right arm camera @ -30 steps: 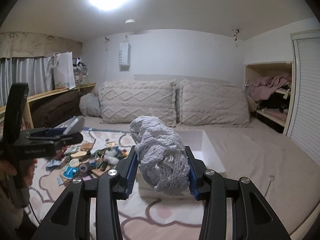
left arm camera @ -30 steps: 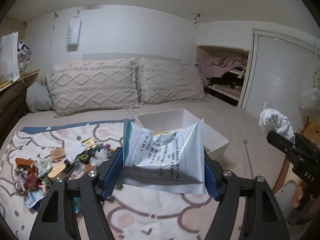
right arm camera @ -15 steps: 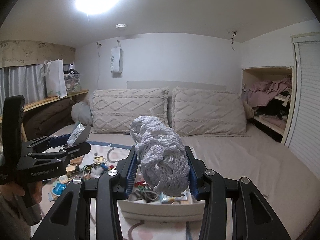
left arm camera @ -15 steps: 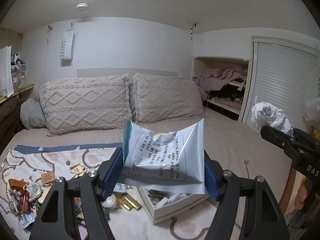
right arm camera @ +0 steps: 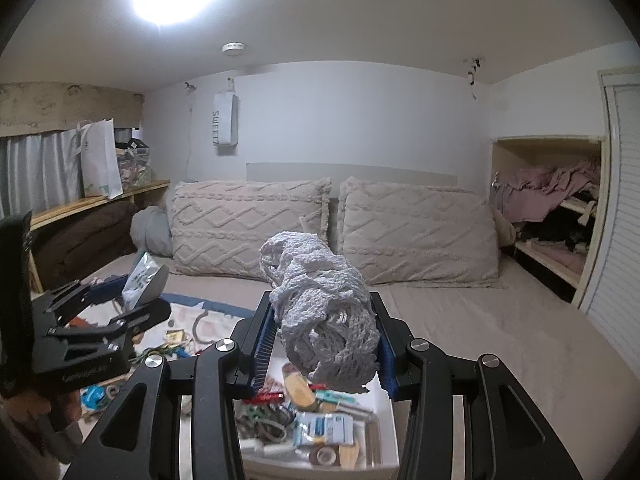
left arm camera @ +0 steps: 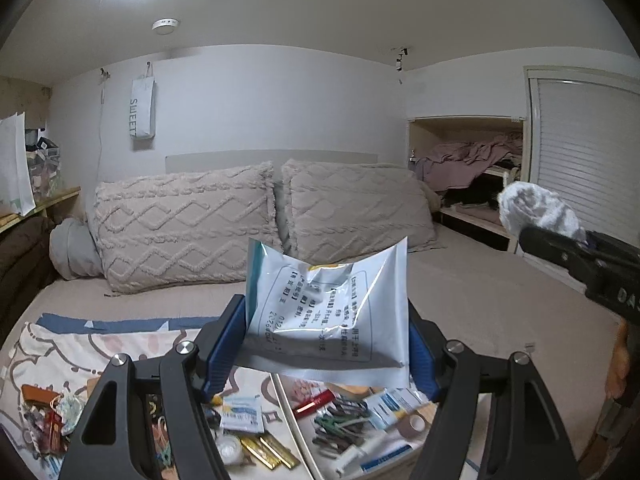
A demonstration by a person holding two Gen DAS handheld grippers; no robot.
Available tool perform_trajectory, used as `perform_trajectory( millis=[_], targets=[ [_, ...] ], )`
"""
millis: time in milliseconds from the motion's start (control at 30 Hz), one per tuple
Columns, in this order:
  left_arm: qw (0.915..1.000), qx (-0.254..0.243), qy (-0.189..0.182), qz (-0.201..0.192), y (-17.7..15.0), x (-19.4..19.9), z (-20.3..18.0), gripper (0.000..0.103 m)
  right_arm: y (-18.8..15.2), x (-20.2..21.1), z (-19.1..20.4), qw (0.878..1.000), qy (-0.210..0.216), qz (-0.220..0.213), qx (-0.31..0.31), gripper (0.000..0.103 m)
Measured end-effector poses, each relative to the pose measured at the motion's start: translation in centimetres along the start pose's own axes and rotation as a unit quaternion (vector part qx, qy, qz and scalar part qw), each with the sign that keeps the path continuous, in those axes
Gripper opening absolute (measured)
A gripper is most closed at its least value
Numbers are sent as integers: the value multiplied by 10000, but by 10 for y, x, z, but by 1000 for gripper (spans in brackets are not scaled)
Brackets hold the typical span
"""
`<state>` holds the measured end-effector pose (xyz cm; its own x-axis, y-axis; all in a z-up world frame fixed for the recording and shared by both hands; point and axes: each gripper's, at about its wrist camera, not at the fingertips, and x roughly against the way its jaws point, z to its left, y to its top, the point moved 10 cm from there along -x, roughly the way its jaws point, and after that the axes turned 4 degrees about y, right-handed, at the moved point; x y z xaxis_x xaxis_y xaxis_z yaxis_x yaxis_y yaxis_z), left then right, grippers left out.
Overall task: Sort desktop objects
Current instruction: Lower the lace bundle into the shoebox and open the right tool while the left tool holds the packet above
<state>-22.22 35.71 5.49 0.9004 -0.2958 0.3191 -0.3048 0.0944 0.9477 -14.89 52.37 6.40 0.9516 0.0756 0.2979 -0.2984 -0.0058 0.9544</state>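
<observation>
Left wrist view: the left gripper (left arm camera: 326, 332) fills the lower half of the frame, its blue pads pressed on the two side edges of a silvery white foil pouch (left arm camera: 332, 308) that bows between them. The print on the pouch is too small and warped to read. Below it, at the bottom centre, sits a white bin (left arm camera: 296, 412), mostly hidden by the pouch and the gripper arms and cut off by the frame's lower edge; its contents show only in part: clips, small packets, a roll of tape. To the lower left, loose clutter (left arm camera: 52, 412) lies on a patterned mat (left arm camera: 80, 344), half covered by the gripper arm. At the right edge the right gripper (left arm camera: 556, 236) comes in, cut off by the frame, with a pale yarn bundle (left arm camera: 536, 210) at its tip; how its jaws stand cannot be told here.

Right wrist view: the right gripper (right arm camera: 324, 332) sits low in the centre, its blue pads closed narrowly on the sides of the yarn bundle (right arm camera: 324, 312), which hides the gap between them. The white bin (right arm camera: 390, 428) lies directly below, its contents blurred and its near wall cut off at the bottom. At the left edge the left gripper (right arm camera: 136, 296) appears side-on with the foil pouch (right arm camera: 142, 280) in it, the hand (right arm camera: 24, 404) holding it dark and mostly out of frame.
</observation>
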Motion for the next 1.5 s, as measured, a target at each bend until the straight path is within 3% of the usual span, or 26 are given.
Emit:
perform_trajectory(
  millis=[633,833,1000,1200,1500],
  targets=[
    [9992,100,270,268,-18,-113,9,72,-19,-144,-52,9978,-98,639,116,44],
    [9988,39,389,304,-19,-131,14,72,-33,-178,-50,9944,-34,1041,183,44],
    [9974,-93,473,537,-25,-153,14,72,-63,-203,-47,9833,-27,1786,360,44],
    [9946,-237,387,929,-43,-175,-7,72,-93,-219,-46,9795,156,1967,408,44],
    [9849,-872,894,1200,-74,-204,-21,72,-139,-240,-63,9602,202,2769,309,44]
  ],
)
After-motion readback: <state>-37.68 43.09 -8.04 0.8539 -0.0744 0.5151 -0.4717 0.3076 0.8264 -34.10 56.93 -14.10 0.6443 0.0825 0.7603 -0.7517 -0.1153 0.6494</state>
